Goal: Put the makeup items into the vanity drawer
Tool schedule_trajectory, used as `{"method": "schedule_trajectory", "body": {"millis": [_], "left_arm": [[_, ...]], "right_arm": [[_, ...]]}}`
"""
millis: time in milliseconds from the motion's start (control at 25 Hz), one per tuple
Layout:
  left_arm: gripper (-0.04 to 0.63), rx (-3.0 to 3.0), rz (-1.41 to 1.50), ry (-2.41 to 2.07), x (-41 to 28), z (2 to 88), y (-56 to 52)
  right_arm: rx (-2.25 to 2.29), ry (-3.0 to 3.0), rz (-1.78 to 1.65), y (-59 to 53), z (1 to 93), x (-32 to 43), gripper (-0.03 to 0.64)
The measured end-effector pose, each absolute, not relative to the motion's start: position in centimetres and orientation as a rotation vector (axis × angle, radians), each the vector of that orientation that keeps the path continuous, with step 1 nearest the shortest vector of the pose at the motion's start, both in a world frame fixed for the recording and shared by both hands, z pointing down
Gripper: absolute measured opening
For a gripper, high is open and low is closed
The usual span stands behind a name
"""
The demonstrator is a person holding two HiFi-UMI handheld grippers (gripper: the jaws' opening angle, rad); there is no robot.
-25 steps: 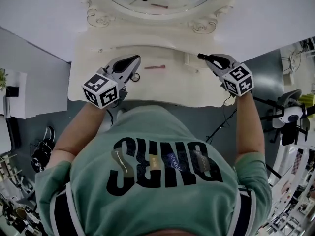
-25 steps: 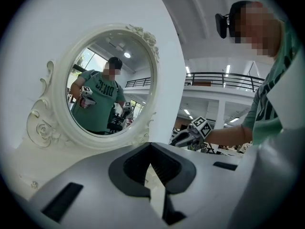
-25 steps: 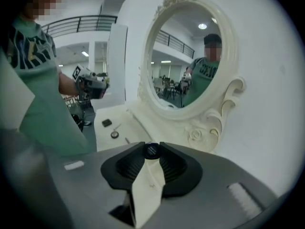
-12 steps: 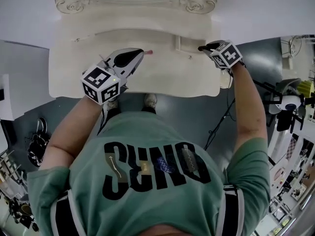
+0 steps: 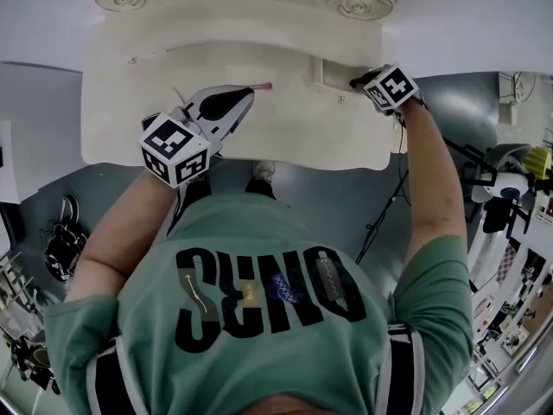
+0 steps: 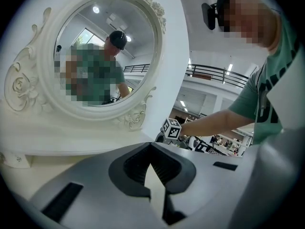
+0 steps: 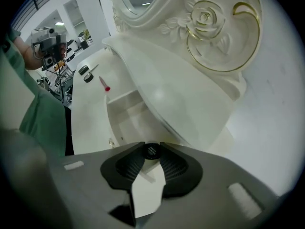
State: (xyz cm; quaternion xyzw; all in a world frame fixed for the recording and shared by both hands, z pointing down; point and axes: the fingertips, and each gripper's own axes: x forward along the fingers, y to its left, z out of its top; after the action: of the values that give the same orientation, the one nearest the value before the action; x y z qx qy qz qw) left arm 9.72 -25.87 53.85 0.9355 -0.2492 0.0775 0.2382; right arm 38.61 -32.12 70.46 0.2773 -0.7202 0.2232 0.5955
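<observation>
Right claw [image 5: 356, 81] is clenching a black tube [image 7: 152, 151]; left claw [image 6: 150, 146] is sitting pinched shut, empty. Glossy cream desk [image 5: 285, 132] is carrying carved scrolls; its boxy open drawer [image 7: 126, 114] is lying under the tube, only whose round ribbed end is showing; a thin pink-tipped pencil [image 7: 104, 83] is lying half hidden by the left claw in the head view

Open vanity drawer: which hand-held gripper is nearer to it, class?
Right. The right hand-held gripper is at the drawer, gripping a black item; the left hand-held gripper is over the tabletop to its left.
</observation>
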Motion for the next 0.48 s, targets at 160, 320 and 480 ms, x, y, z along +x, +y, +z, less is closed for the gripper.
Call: {"method": "schedule_trajectory", "body": {"millis": [160, 320, 480], "left_arm": [[0.003, 2.567, 0.213, -0.685, 9.4, 53.5, -25.8], [0.003, 2.569, 0.209, -0.689, 9.0, 53.1, -25.7], [0.003, 2.574, 0.195, -0.705, 8.0, 52.3, -25.2]], "right_arm": [[0.633, -1.669, 0.518, -32.0, 70.4, 38.3, 0.107], [0.657, -1.693, 0.536, -32.2, 69.4, 38.3, 0.148], [0.741, -1.757, 0.518, -32.5, 66.2, 38.2, 0.165]]}}
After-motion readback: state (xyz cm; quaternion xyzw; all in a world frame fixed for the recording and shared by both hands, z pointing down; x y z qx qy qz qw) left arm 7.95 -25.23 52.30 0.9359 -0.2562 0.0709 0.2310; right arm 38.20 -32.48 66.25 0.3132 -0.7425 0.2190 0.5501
